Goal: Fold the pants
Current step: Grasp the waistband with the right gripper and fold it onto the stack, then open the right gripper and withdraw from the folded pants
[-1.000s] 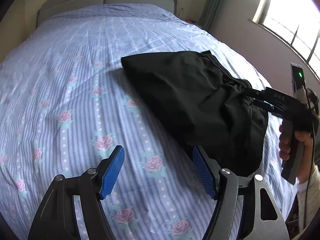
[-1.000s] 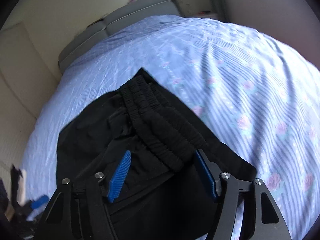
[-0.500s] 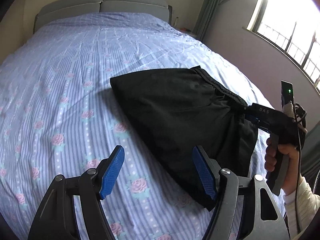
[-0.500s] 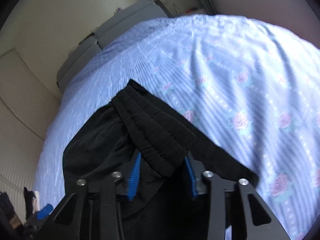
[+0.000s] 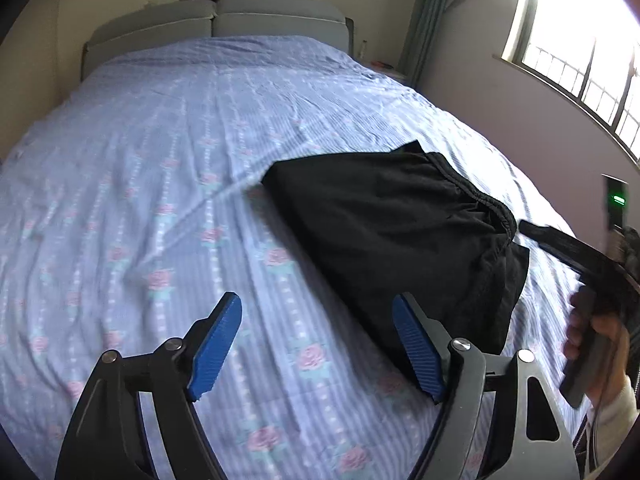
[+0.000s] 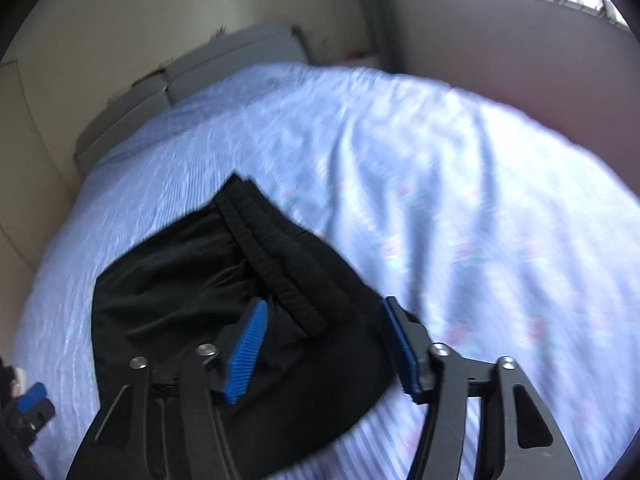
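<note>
The black pants (image 5: 392, 232) lie folded into a compact bundle on the blue floral bedsheet (image 5: 160, 184), toward the bed's right side. Their elastic waistband (image 6: 276, 264) runs along the top. My left gripper (image 5: 316, 340) is open and empty, hovering above the sheet just left of the bundle's near corner. My right gripper (image 6: 320, 340) is open, its blue pads (image 6: 246, 350) spread on either side of the waistband end, just above the fabric. In the left wrist view the right gripper (image 5: 560, 244) sits at the bundle's right edge.
A grey padded headboard (image 5: 216, 20) stands at the far end of the bed. A wall with a window (image 5: 580, 60) and a green curtain (image 5: 424, 20) runs close along the bed's right side. The sheet is bare left of the pants.
My right gripper closed on the waistband half a second ago and has now opened and let go. Both grippers have drawn back from the pants, which rest on the bed.
</note>
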Action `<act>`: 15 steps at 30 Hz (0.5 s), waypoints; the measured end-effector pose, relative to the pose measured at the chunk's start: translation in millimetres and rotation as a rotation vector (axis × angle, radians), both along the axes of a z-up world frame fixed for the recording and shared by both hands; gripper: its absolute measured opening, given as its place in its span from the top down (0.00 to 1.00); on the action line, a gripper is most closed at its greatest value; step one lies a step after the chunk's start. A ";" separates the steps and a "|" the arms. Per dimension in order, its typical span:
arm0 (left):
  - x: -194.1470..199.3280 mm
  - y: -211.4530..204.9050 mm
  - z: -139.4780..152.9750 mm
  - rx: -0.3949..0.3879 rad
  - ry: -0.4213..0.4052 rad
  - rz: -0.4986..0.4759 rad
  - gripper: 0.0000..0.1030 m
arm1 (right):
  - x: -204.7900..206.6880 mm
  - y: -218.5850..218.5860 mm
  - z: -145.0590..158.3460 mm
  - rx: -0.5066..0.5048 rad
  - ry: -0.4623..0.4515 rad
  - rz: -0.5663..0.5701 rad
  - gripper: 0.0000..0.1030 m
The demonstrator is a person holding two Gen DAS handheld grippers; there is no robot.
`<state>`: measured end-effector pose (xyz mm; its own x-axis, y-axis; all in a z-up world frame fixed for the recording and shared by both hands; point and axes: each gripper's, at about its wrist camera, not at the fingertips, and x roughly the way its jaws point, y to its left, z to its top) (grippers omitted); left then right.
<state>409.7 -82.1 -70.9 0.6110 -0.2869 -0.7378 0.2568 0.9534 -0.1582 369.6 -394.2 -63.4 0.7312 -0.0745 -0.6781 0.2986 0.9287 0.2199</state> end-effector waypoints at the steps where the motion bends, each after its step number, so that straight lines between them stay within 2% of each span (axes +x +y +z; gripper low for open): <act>1: -3.1 4.3 3.1 -0.002 -0.005 0.005 0.23 | -13.8 3.0 9.1 -0.011 -0.029 -0.011 0.28; 4: -15.5 18.1 12.1 0.000 -0.029 0.015 0.20 | -59.7 19.0 33.3 -0.011 -0.106 -0.028 0.21; 8: -33.4 36.6 19.1 0.008 -0.043 0.024 0.20 | -107.7 57.0 47.4 0.008 -0.161 0.027 0.18; 12: -50.9 51.3 20.5 0.020 -0.041 0.008 0.20 | -135.1 99.9 38.9 0.072 -0.169 0.061 0.18; 15: -61.3 57.5 19.4 0.057 -0.050 -0.008 0.20 | -135.6 125.1 21.3 0.139 -0.141 0.091 0.18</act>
